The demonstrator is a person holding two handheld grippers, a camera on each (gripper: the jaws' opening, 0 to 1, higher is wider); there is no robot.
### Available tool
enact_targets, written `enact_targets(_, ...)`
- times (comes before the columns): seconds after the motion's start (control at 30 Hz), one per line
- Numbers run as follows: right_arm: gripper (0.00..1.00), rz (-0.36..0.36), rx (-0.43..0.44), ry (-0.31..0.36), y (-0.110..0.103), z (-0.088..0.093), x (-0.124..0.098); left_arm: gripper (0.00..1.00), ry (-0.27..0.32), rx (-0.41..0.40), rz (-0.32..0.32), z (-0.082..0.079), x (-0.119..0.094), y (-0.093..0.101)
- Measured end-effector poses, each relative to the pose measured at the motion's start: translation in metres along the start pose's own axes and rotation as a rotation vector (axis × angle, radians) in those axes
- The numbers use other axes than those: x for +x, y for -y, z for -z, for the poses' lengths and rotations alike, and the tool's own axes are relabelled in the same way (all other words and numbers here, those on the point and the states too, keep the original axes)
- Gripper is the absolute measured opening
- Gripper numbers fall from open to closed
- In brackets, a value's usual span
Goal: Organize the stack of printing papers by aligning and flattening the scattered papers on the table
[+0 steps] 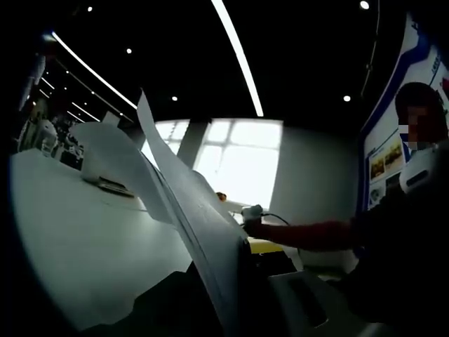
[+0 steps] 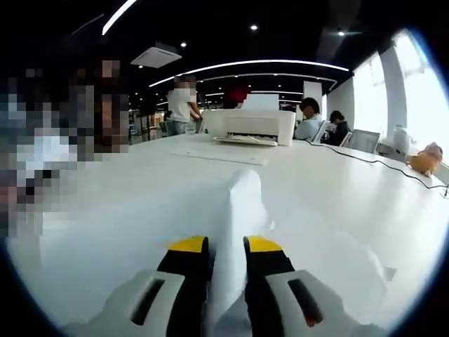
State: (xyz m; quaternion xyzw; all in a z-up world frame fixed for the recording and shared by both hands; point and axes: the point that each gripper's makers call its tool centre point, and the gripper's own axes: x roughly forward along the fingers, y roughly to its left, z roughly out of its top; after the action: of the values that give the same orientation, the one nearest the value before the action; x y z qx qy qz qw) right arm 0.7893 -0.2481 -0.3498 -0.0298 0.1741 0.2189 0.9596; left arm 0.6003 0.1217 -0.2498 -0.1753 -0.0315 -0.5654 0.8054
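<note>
White printing papers stand on edge in the left gripper view, rising from the bottom centre up to the left. My left gripper is shut on their lower part. Its yellow-tipped right jaw shows beside the sheets, and the other jaw is hidden in shadow behind them. In the right gripper view my right gripper is shut on a raised fold of the papers between its two yellow tips. The rest of those sheets spreads over the white table.
A white printer stands at the far side of the table, with one loose sheet in front of it. A cable runs along the right. A person's red sleeve reaches in from the right. Several people sit or stand beyond.
</note>
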Motion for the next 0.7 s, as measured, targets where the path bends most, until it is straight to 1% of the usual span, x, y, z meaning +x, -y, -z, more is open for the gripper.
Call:
enact_targets(0.07,0.08,-0.009,-0.007,0.002,-0.002,-0.001,-0.001,0.08,0.000,0.000,0.000,0.000,0.000,0.000)
enact_targets(0.1,0.08,-0.016,-0.012,0.012,-0.004,-0.004,-0.003,0.08,0.000,0.000,0.000,0.000,0.000,0.000)
enact_targets(0.23,0.07,-0.038,-0.030,0.054,-0.011,-0.016,-0.009,0.08,0.001,0.000,0.002,0.000,0.000,0.001)
enact_targets(0.4,0.08,-0.037,-0.075,0.070,-0.011,-0.023,-0.017,0.08,0.002,0.000,0.003,0.000,0.000,0.001)
enact_targets(0.53,0.08,-0.028,-0.074,0.124,-0.011,-0.037,-0.030,0.08,0.003,0.000,0.004,0.000,0.000,0.001)
enact_targets(0.7,0.08,-0.034,-0.087,0.189,-0.018,-0.058,-0.046,0.08,0.003,0.001,0.003,-0.001,0.000,0.001)
